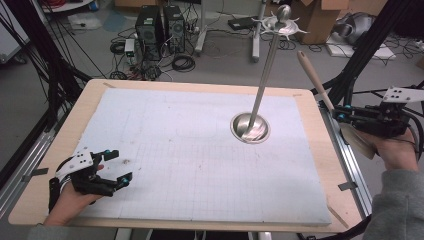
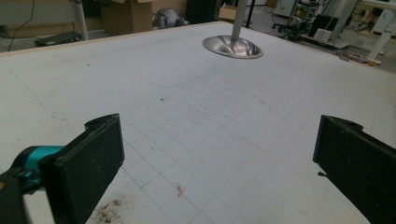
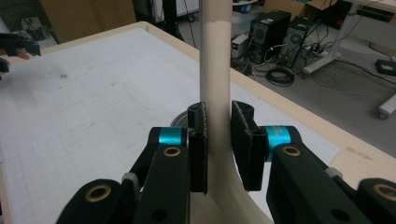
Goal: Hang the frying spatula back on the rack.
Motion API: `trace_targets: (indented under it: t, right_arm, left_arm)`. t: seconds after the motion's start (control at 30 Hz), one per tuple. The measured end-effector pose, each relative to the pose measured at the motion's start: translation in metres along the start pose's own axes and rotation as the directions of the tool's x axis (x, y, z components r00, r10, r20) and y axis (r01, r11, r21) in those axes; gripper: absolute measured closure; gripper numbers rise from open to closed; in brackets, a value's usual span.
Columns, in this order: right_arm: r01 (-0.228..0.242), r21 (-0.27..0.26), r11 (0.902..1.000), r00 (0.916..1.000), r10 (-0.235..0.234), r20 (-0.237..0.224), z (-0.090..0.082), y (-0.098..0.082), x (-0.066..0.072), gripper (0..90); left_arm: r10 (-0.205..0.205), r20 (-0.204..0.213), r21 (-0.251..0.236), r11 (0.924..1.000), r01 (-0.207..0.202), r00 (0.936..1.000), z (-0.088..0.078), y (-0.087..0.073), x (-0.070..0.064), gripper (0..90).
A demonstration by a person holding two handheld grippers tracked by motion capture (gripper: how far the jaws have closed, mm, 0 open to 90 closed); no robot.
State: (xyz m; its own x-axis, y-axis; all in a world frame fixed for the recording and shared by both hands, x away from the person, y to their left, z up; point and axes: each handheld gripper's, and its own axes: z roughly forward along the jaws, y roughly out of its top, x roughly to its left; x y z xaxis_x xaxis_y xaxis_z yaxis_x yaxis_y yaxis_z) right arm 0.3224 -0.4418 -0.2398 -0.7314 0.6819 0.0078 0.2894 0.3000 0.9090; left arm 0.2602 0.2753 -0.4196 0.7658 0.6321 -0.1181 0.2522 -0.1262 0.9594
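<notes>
A pale wooden spatula [image 1: 314, 79] is clamped by its handle in my right gripper [image 1: 339, 113], which is shut on it off the table's right edge. The handle slants up and to the left and the broad blade [image 1: 358, 141] hangs below the hand. In the right gripper view the handle [image 3: 215, 60] rises straight between the two pads of the right gripper [image 3: 218, 140]. A steel stand [image 1: 264, 75] with a round base [image 1: 250, 128] and hooks at its top stands right of the mat's middle. My left gripper [image 1: 120, 165] rests open on the mat's near left; between its jaws [image 2: 219, 135] lies bare mat.
A white gridded foam mat [image 1: 165, 150] covers the wooden table [image 1: 320, 165]. The stand's base [image 2: 232, 46] lies far ahead of the left gripper. Computer towers [image 1: 160, 30], cables and cardboard boxes [image 1: 320, 15] sit on the floor behind. Black frame struts [image 1: 360, 55] rise beside the right hand.
</notes>
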Motion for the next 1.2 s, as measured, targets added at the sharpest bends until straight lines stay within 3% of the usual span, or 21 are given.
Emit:
trace_targets:
  t: [0.7,1.2]
  right_arm:
    - [0.031,-0.031,0.9991,0.9995,-0.03,0.007,-0.012,0.024,0.002,77.8]
    - [0.018,-0.052,0.9985,0.9993,-0.016,0.033,-0.019,0.035,-0.003,77.7]
  left_arm:
    - [0.0,-0.01,0.013,0.9999,0.0,0.9999,0.0,-0.003,0.001,2.4]
    - [-0.002,-0.017,0.009,1.0,0.003,0.9999,-0.003,-0.003,0.003,2.4]
